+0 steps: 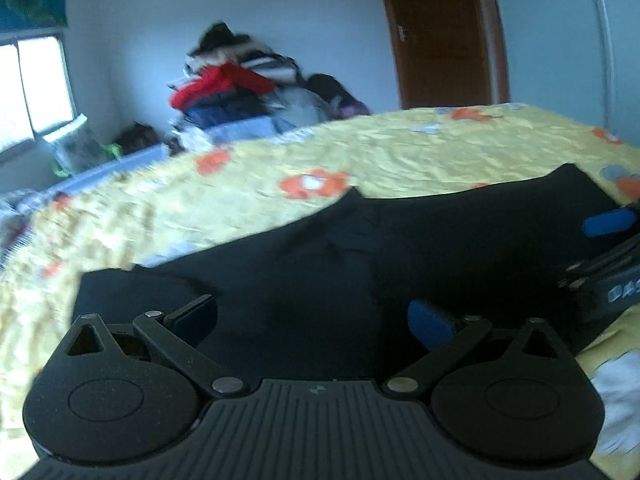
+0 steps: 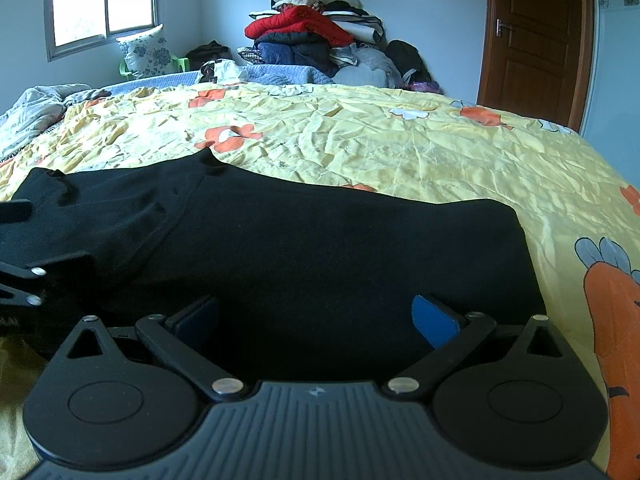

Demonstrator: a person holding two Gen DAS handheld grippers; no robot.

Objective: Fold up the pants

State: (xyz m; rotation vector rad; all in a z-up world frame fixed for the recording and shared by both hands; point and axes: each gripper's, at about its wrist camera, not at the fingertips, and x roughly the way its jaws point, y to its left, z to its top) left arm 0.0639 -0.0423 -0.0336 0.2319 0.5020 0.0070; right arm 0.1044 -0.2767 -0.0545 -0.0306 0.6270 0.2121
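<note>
Black pants [image 1: 360, 248] lie flat on a yellow flowered bedspread [image 1: 420, 152], folded into a wide band. My left gripper [image 1: 314, 320] is open, low over the near edge of the fabric, nothing between its blue pads. At the right edge of the left wrist view the right gripper [image 1: 608, 248] hovers over the pants. In the right wrist view the pants [image 2: 320, 248] fill the middle of the frame. My right gripper [image 2: 316, 320] is open above their near edge. The left gripper [image 2: 24, 256] shows at the left edge.
The bedspread [image 2: 380, 136] stretches far beyond the pants. A tall pile of clothes [image 2: 312, 28] leans on the far wall. A window [image 2: 100, 0] is at left, a brown door [image 2: 536, 36] at right. A rumpled grey blanket [image 2: 36, 108] lies at the bed's left side.
</note>
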